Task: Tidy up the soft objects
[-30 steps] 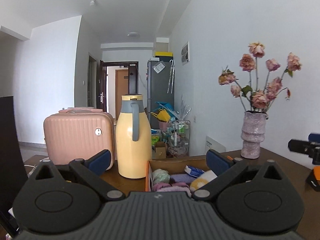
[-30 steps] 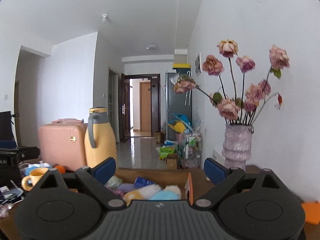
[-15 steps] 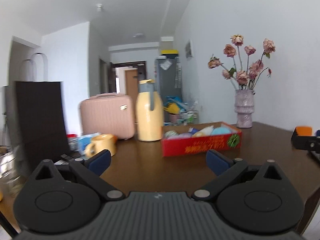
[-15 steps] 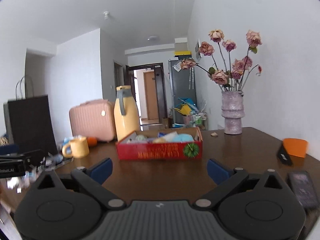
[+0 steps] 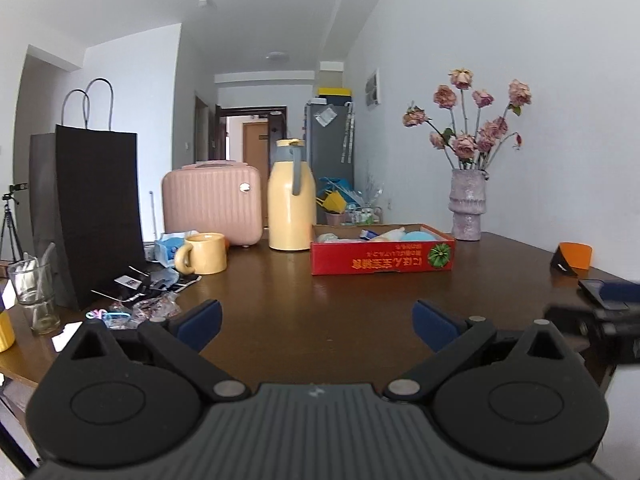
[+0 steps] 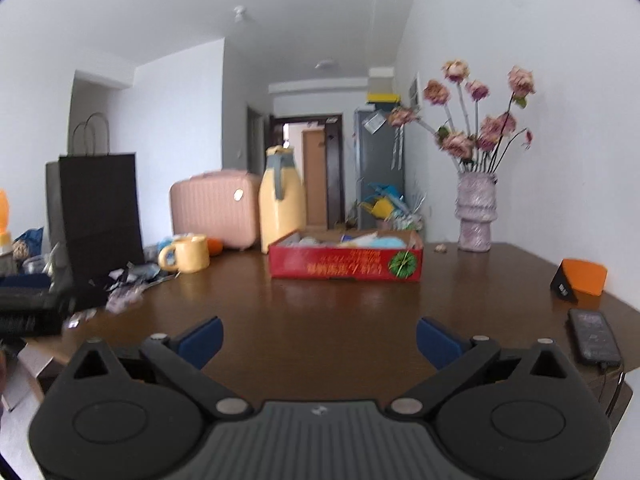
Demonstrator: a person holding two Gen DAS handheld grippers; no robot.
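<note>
We are seeing both the left gripper [image 5: 316,320] and the right gripper [image 6: 319,338] with jaws released, empty, over the dark brown wooden worktop [image 5: 340,300]. The soft pastel objects [image 5: 400,235] are lying half hidden inside the shallow red cardboard box [image 6: 346,266] at the far side; its yellow printed writing is showing upside down, unreadable.

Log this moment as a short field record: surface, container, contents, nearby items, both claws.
surface: dark wooden table
container: red box, open top
contents: soft objects, pale and blue
left of box: yellow jug, pink case, yellow mug
right of box: vase
left claw: open, empty
right claw: open, empty
</note>
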